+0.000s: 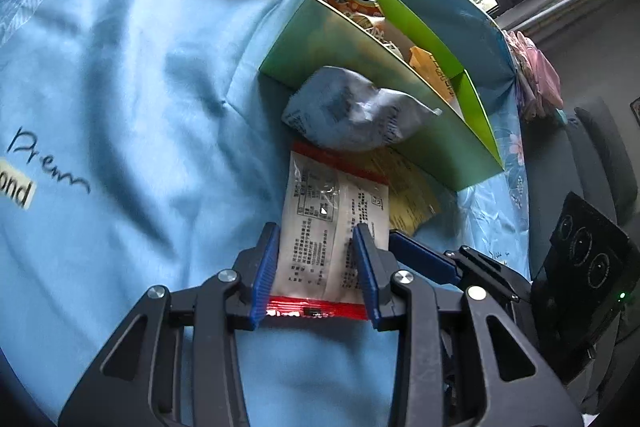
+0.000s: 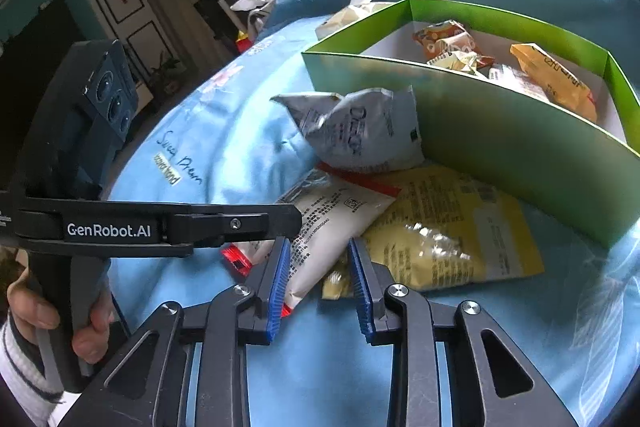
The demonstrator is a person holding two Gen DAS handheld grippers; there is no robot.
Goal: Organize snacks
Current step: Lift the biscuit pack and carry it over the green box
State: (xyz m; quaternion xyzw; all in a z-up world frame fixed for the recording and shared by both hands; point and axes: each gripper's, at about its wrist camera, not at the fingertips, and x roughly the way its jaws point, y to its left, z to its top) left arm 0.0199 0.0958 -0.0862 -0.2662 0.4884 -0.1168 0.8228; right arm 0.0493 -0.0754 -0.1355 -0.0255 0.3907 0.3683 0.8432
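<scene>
1. We are holding the left gripper around the near end of the white packet with red ends; its blue pads are standing narrow at both long edges of the packet, and we judge that they are pressing on it.
2. The right gripper is also standing narrow. Between its pads we are seeing the lower corner of the white packet and the near corner of the yellow packet, but we cannot tell if the pads are pressing on either one.
3. Ahead of both tools the crumpled grey-blue packet is lying on the far end of the white one and leaning against the green box, where some snacks are already lying.
4. What could go wrong, in our judgement:
   - The white packet is overlapping the yellow one, so the right tool could pinch both and the two hands could be pulling against each other.
   - If we are lifting the white packet, the grey-blue one on top could be sliding off on the blue cloth.
   - The foil is smooth, so a grip only at the edges could slip.
</scene>
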